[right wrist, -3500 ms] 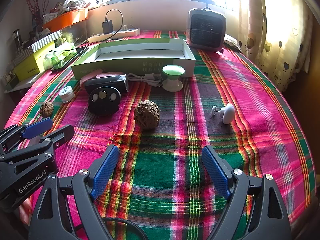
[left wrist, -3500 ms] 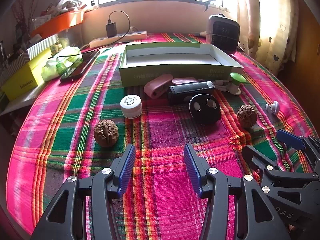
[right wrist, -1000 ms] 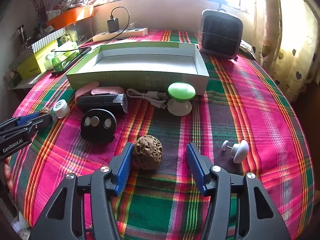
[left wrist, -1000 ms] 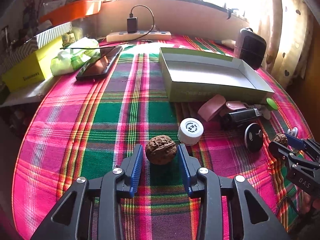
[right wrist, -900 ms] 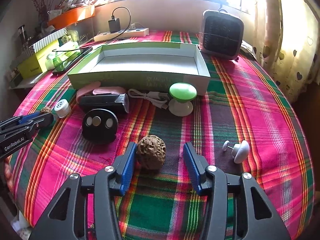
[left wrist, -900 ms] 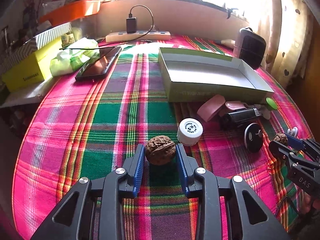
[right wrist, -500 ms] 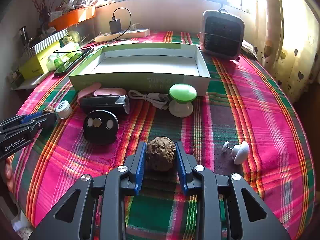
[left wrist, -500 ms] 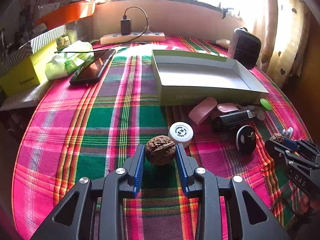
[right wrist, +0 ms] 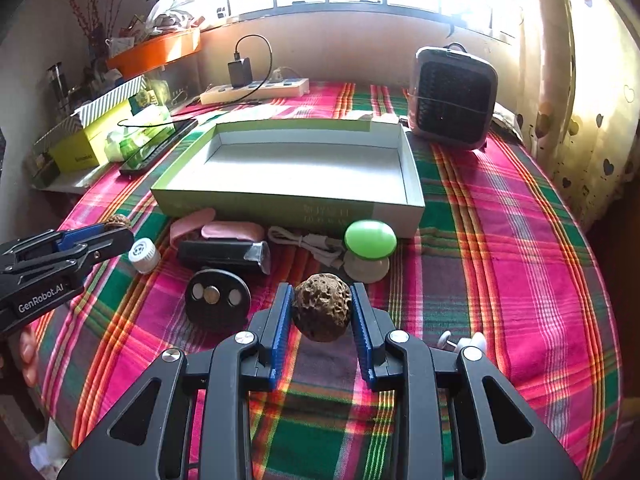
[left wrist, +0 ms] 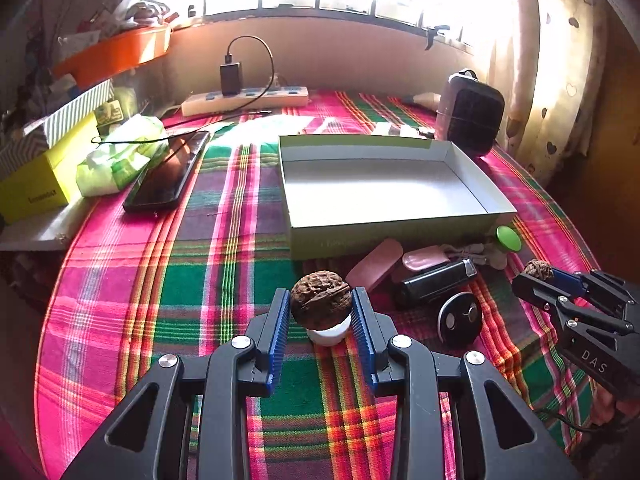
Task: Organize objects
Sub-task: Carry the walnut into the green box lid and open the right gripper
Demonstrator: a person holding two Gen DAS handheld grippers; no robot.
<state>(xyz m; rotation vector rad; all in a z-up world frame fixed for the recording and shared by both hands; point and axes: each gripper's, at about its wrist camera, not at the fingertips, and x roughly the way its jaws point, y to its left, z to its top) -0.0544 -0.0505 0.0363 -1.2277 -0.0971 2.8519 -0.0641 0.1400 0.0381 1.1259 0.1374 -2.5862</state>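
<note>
The left gripper (left wrist: 321, 314) has its blue-padded fingers (left wrist: 278, 330) clamped on a ridged brown walnut (left wrist: 321, 305), held clear of the cloth in front of a small white round jar (left wrist: 328, 334) that stands on the desk. The right gripper (right wrist: 322, 314) has its fingers (right wrist: 280, 320) clamped on a second nut, a pitted walnut (right wrist: 322, 307) — darker and pocked with small holes — after the fingers closed in on it within the last second; it too hangs above the cloth.

Both are over a desk covered with a plaid cloth (right wrist: 520, 240) in pink, green and orange. Just beyond the nuts lies a cluster of small things: a black round disc (right wrist: 218, 300) with three metal buttons, a black rectangular device (right wrist: 222, 255), a pink case (right wrist: 232, 230), a coiled grey cable (right wrist: 308, 246), and a green-topped mushroom-shaped object (right wrist: 370, 248). A small white knob (right wrist: 464, 342) sits near the right gripper's right finger, partly hidden by it.

Behind the cluster is an open, shallow green box (right wrist: 288, 204) with a pale inside — nothing lies in it. To its left are a dark phone (left wrist: 166, 176), a green-and-white packet (left wrist: 120, 156) and a yellow carton (left wrist: 36, 184). At the far edge, under a bright window, lie a white power strip (left wrist: 244, 100) with a black charger plugged in and a small dark fan heater (right wrist: 454, 98).
</note>
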